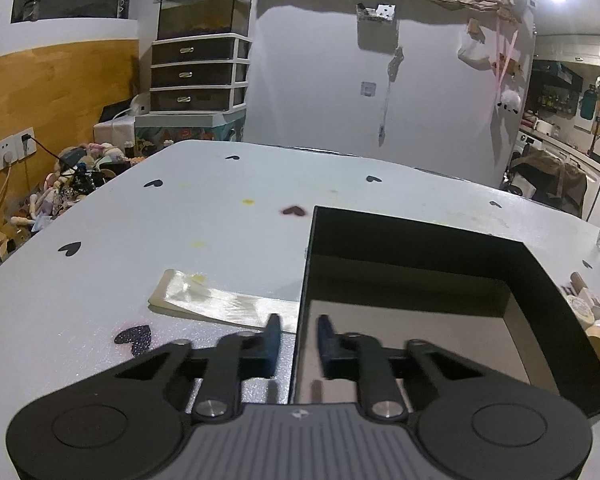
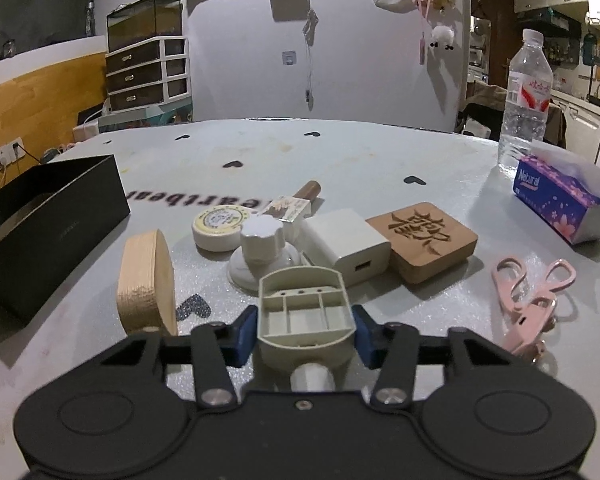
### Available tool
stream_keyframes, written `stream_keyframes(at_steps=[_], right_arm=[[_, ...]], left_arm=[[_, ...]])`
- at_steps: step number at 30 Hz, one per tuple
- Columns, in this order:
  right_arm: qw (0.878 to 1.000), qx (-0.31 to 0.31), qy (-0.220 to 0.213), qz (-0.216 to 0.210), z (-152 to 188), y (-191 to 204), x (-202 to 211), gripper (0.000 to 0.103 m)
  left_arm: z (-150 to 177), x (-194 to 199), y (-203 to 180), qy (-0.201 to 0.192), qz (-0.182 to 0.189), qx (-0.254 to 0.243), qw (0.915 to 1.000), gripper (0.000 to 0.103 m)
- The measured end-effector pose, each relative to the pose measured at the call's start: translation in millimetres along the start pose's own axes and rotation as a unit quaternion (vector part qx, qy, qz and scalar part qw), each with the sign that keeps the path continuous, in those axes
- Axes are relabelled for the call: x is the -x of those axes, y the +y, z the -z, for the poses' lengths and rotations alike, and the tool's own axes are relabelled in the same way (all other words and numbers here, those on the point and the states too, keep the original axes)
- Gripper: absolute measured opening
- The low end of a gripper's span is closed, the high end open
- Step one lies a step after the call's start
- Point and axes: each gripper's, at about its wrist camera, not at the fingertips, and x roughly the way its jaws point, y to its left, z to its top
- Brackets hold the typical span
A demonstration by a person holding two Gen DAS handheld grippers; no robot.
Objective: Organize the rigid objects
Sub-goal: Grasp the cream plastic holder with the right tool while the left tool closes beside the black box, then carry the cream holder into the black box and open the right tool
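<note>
My right gripper (image 2: 306, 334) is shut on a beige plastic holder (image 2: 306, 316) with three compartments, held just above the table. Beyond it lie a white suction knob (image 2: 262, 250), a round tin (image 2: 220, 226), a white charger (image 2: 350, 246), a carved wooden block (image 2: 432, 240) and an oval wooden box (image 2: 146, 280). The open black box (image 2: 48, 224) sits at the left. My left gripper (image 1: 298, 344) straddles the near left wall of that black box (image 1: 560, 312), jaws narrowly apart and empty.
Pink scissors (image 2: 534, 300), a tissue pack (image 2: 564, 204) and a water bottle (image 2: 526, 100) stand at the right. A clear plastic sleeve (image 1: 220, 300) lies left of the box. The table (image 1: 140, 220) ends at a wall behind.
</note>
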Motion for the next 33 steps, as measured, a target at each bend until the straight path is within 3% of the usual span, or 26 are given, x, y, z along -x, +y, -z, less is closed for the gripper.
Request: stream_keyframes(at_steps=[6,10,15,20,26,33], right_arm=[[1.000,0.000,-0.005,0.014,-1,4,10,0.048],[1.000,0.002,-0.031,0.006,-16,11,31,0.048],[0.997,0.020,-0.070,-0.038,-48,38,46,0.048],[0.989,0.052,-0.078,-0.117,-83,84,39,0.048],[0.976,0.072,-0.044,-0.200,-114,145,14,0.048],[0.968,0.078,0.037,-0.236,-130,207,-41,0.048]], left_arm=[[3,-2,-3,-0.012,-0.005,-0.009,0.9999,0.008],[5,2,-3,-0.022,-0.006,-0.009,0.9997,0.005],[5,3,-3,-0.029,-0.006,-0.011,0.9995,0.005],[5,3,0,-0.032,0.003,-0.001,0.9995,0.004],[2,1,2,-0.024,0.009,0.002,0.9997,0.004],[-3,-1,4,-0.006,0.019,0.001,0.9998,0.004]])
